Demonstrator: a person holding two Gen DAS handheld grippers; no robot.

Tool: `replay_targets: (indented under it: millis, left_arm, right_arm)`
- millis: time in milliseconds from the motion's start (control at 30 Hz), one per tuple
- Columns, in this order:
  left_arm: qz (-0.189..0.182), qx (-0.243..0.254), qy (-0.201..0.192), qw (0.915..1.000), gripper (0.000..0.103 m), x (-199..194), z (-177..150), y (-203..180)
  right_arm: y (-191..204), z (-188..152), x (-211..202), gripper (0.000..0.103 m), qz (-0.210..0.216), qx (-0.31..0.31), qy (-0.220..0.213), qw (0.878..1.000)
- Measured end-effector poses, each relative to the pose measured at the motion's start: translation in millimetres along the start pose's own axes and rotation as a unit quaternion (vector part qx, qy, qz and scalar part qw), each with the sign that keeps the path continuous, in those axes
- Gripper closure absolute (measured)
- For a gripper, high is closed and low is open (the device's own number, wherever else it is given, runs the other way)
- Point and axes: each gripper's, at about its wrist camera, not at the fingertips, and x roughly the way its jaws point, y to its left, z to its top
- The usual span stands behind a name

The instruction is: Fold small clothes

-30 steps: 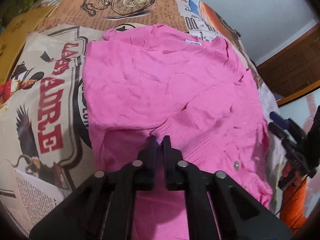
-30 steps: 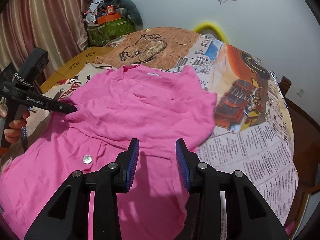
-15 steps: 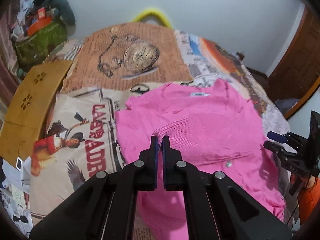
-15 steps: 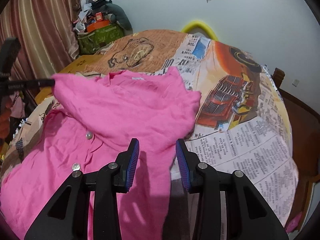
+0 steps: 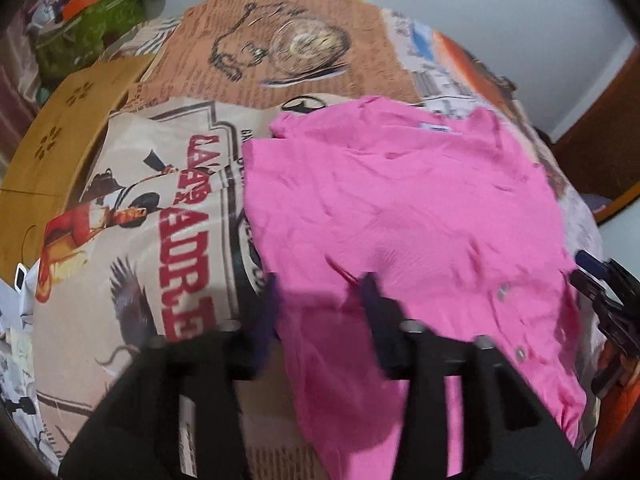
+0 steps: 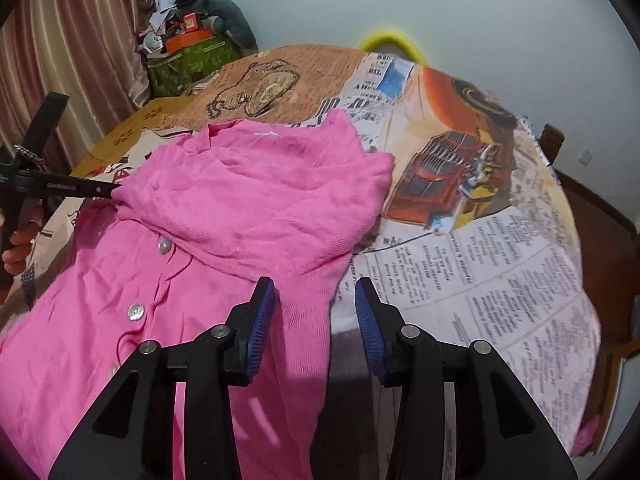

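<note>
Knitwear in bright pink, one small cardigan [image 6: 224, 216], lies spread on the printed bedspread [image 6: 500, 264] toward its left side, soft and fine-ribbed, with a thicker ribbed band along the sleeve end [image 6: 308, 300] near the right gripper. One sleeve is folded across the body, and the fabric rumples in shallow creases. Three round pearly buttons show along the front placket in the right wrist view, the clearest of them a pale disc [image 6: 164, 245] with another [image 6: 136, 312] below it; a small white label [image 5: 436, 128] sits at the neckline by the far edge of the garment. The bedspread is a smooth cloth printed like old newspapers, with a pocket watch drawing [image 5: 304, 46] toward its far edge, red block lettering on the left side and a red vintage truck [image 6: 444, 176] on the right side. The left gripper [image 5: 320, 300], black and motion-blurred, has its jaws opening, a moderate gap between them with pink cloth seen behind the gap and no pad pressing it. The right gripper [image 6: 315, 312], black with two blue ridged pads [image 6: 262, 320], has its jaws opening slightly, parted over the ribbed sleeve end and the bedspread, gripping nothing. A hand [image 6: 20, 240] holds the left gripper's black body at the left edge.
</note>
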Motion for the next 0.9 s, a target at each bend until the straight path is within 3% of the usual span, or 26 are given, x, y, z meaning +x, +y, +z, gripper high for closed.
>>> replay_targets:
  millis: [233,500,633,667,733,800,900]
  left_arm:
    - [-0.032,0.035,0.021,0.9987,0.055,3,-20,-23]
    - [-0.058,0.002,-0.004,0.9983,0.055,-15,-25,-12]
    - [-0.067,-0.020,0.008,0.9975,0.056,-5,-12,-5]
    - [-0.067,-0.024,0.010,0.9974,0.058,-2,-9,-4]
    - [-0.062,-0.024,0.018,0.9976,0.078,9,-2,-7]
    - [-0.061,-0.017,0.037,0.9973,0.091,22,1,-14]
    - [-0.052,0.009,0.031,0.9982,0.097,25,1,-24]
  right_arm:
    - [2,-9,5,0.064,0.006,0.010,0.006,1.000]
    - [5,-10,6,0.061,0.008,0.002,0.002,1.000]
    - [4,-12,7,0.059,0.012,0.007,-0.003,1.000]
    - [4,-12,7,0.059,0.012,0.008,-0.004,1.000]
    - [5,-12,8,0.057,0.012,0.008,-0.006,1.000]
    - [6,-11,8,0.057,0.012,0.006,-0.006,1.000]
    - [6,-12,8,0.057,0.014,0.002,-0.006,1.000]
